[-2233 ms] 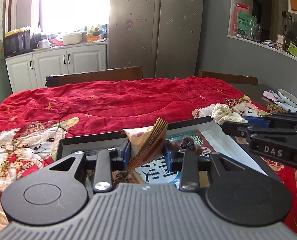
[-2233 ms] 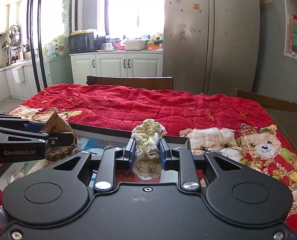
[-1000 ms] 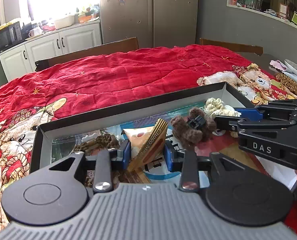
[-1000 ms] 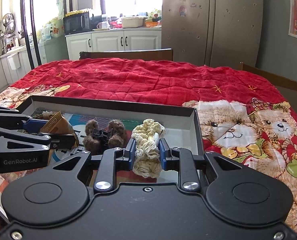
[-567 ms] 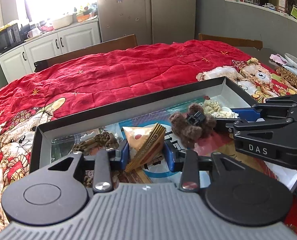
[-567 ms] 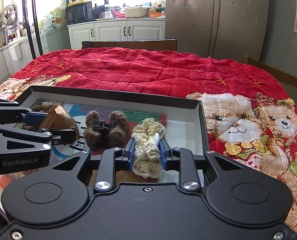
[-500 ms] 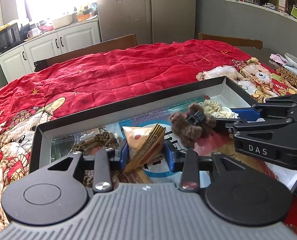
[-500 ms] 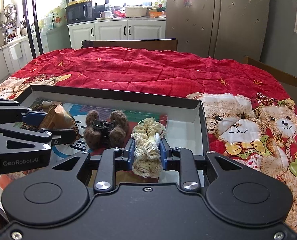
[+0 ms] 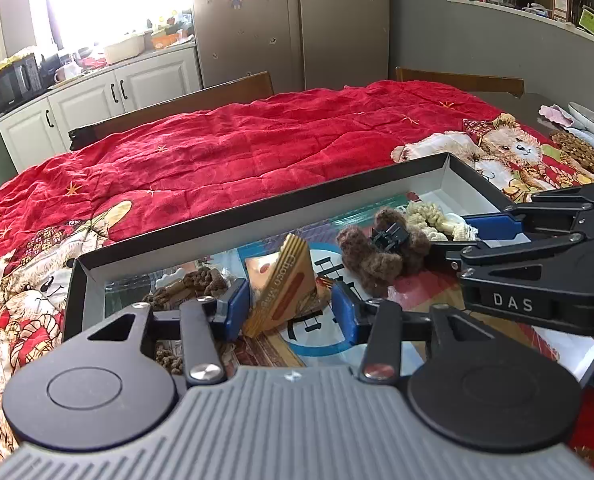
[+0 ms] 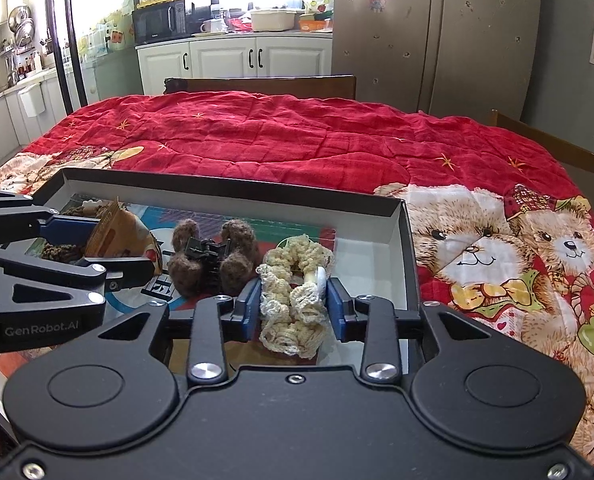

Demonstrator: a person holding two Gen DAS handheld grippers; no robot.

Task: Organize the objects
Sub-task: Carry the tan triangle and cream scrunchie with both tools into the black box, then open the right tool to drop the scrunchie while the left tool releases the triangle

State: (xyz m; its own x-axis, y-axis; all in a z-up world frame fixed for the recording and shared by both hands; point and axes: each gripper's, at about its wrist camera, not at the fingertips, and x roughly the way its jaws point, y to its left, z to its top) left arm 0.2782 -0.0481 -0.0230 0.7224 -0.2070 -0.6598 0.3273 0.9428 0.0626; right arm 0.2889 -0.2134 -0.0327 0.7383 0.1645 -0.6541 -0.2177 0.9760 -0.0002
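A shallow black-rimmed box (image 9: 257,212) (image 10: 233,186) lies on the red quilt. My left gripper (image 9: 291,304) is open inside it, its jaws standing clear on either side of a tan snack packet (image 9: 285,284) that rests tilted in the box; the packet also shows in the right wrist view (image 10: 117,236). My right gripper (image 10: 293,306) is shut on a cream crocheted scrunchie (image 10: 293,300) held low over the box's right end, seen too in the left wrist view (image 9: 433,220). A brown fuzzy hair clip (image 9: 381,252) (image 10: 213,260) lies between the two.
Small brown items (image 9: 193,284) lie at the box's left end. The red quilt with teddy bears (image 10: 497,248) covers the table. Wooden chairs (image 10: 261,84) stand behind it. A plate and brown items (image 9: 581,148) sit at the far right edge.
Both grippers came down into the box. The left gripper's jaws have spread apart and let go of the snack packet. The right gripper still holds the scrunchie.
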